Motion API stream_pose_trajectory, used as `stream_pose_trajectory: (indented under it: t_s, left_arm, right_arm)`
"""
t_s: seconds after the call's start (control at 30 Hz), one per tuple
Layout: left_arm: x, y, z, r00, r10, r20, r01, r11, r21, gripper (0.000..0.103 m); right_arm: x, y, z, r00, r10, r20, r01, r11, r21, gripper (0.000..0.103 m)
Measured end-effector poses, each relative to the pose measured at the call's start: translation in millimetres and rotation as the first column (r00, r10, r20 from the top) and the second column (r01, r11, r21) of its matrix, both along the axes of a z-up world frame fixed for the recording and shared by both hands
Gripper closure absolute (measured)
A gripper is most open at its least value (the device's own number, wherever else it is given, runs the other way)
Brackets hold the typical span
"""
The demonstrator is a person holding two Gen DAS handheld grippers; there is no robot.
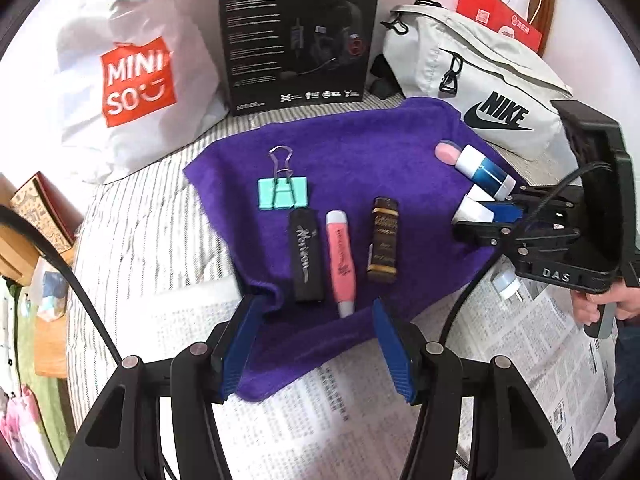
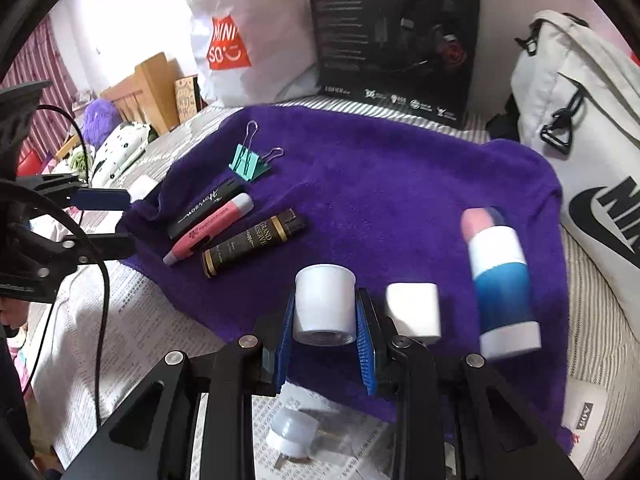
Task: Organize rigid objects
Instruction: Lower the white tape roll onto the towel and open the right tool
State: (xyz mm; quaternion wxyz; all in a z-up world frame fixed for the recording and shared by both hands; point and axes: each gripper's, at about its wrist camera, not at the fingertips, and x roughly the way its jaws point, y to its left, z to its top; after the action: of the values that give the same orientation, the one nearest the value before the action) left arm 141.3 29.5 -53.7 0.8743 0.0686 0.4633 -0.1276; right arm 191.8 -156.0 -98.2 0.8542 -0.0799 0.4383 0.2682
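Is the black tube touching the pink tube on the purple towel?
Apart. The left wrist view shows a strip of purple towel between the black tube and the pink tube along their whole length.

Three tubes [image 1: 340, 256] (side by side) before the clip [image 1: 282, 193].

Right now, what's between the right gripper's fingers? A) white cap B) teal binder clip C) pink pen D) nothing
A: in the right wrist view the right gripper has its blue pads pressed on both sides of the white cap, while the teal binder clip and pink pen lie apart on the purple towel.
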Motion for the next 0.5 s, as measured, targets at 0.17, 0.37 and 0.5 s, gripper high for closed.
stream_pose_trajectory:
  t_s: [0.17, 0.37, 0.5]
  left_arm:
    - [-6.7, 11.2, 1.3, 1.000, 0.018, 0.006, -0.018, 1.000, -0.024, 0.046]
    - [-13.1, 14.9, -2.1, 1.000, 0.022, 0.004, -0.022, 0.999, -0.030, 0.046]
    - [-19.0, 18.0, -2.5, 0.999, 0.038, -0.004, -0.038, 0.999, -0.017, 0.045]
  right_arm:
    - [7.2, 6.0, -4.8, 1.000, 0.004, -0.013, -0.004, 1.000, -0.018, 0.074]
    - [11.7, 3.9, -7.4, 0.999, -0.016, -0.032, 0.016, 1.000, 0.010, 0.075]
    - [14.0, 1.2, -9.3, 0.998, -0.023, -0.052, 0.025, 0.999, 0.035, 0.074]
